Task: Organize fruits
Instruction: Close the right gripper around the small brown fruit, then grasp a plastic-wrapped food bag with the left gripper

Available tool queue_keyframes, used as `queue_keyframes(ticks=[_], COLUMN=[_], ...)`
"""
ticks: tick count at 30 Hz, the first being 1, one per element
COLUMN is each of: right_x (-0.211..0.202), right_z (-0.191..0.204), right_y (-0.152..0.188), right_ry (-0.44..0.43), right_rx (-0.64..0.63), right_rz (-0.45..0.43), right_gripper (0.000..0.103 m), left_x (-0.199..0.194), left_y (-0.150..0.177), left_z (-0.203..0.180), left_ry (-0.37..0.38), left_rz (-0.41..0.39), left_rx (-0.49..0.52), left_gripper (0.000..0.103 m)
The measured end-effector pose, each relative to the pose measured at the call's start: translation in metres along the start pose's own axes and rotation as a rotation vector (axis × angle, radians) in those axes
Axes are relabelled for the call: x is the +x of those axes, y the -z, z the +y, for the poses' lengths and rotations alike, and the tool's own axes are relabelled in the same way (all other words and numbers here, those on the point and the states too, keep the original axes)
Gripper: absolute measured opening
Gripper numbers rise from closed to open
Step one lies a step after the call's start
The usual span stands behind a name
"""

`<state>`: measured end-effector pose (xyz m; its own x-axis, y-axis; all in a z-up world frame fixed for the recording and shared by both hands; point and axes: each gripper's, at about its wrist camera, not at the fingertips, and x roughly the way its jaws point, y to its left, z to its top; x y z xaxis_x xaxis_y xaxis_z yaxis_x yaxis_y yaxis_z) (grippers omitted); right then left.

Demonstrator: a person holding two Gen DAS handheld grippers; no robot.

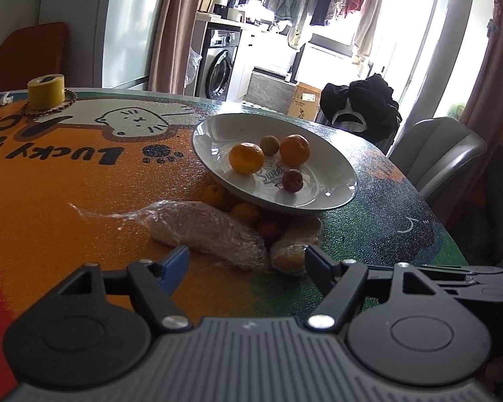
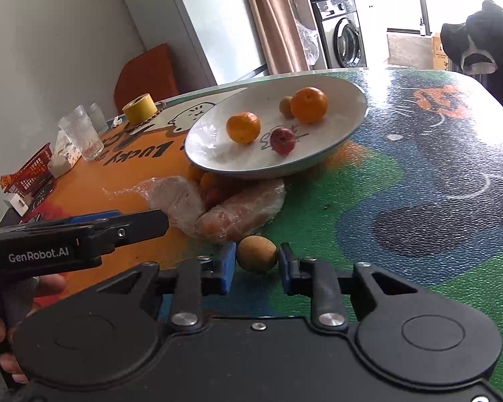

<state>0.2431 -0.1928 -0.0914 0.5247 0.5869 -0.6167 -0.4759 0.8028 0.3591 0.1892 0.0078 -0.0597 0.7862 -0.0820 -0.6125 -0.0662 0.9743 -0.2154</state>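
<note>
The right claw (image 2: pixel 256 261) is clenched on a small round yellow-green fruit (image 2: pixel 256 254) lying on the bench (image 2: pixel 419 201) near its front edge, so the pick-up step is in hand; next it likely calls for a lift and carry to the shallow white ceramic plate (image 2: pixel 335 154). That plate, propped askew on plastic-wrapped fruit (image 2: pixel 241 216), holds two oranges, a red fruit and a small greenish one. The left claw (image 1: pixel 244 261) stands released, hovering before the wrapped bundle (image 1: pixel 208 231).

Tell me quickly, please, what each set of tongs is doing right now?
Left tongs: open, holding nothing.
Right tongs: closed on the small brownish-green fruit.
</note>
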Motion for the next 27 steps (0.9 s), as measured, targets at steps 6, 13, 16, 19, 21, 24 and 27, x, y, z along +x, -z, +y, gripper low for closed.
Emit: queue_keyframes(ticks=[6,13,16,19,21,24,27], right_x=[-0.008,-0.015,-0.017,-0.018,-0.019,-0.019,-0.020], right_z=[-0.016,-0.026,-0.029,-0.030,-0.032,-0.033,-0.033], right_y=[0.002,0.002,0.001,0.001,0.001,0.000,0.001], right_ry=[0.023,0.048,0.058,0.067,0.069,0.070,0.067], right_rx=[0.027,0.049,0.056,0.061,0.068,0.073,0.071], right_rz=[-0.012,-0.031,-0.038,-0.043,-0.046,-0.049,-0.051], right_gripper=[0.026,0.026,0.026,0.026,0.026,0.026,0.026], left_x=[0.013,0.028,0.034,0.041,0.045,0.052,0.059], left_y=[-0.001,-0.004,-0.006,-0.009,-0.010,-0.011,-0.008], left_z=[-0.011,-0.024,-0.027,-0.030,-0.031,-0.034,-0.036], left_ry=[0.043,0.091,0.095,0.101,0.097,0.086,0.075], left_rz=[0.013,0.027,0.027,0.035,0.043,0.054,0.077], left_rx=[0.012,0.026,0.031,0.037,0.039,0.045,0.051], left_gripper=[0.065,0.059,0.055,0.054,0.054,0.054,0.054])
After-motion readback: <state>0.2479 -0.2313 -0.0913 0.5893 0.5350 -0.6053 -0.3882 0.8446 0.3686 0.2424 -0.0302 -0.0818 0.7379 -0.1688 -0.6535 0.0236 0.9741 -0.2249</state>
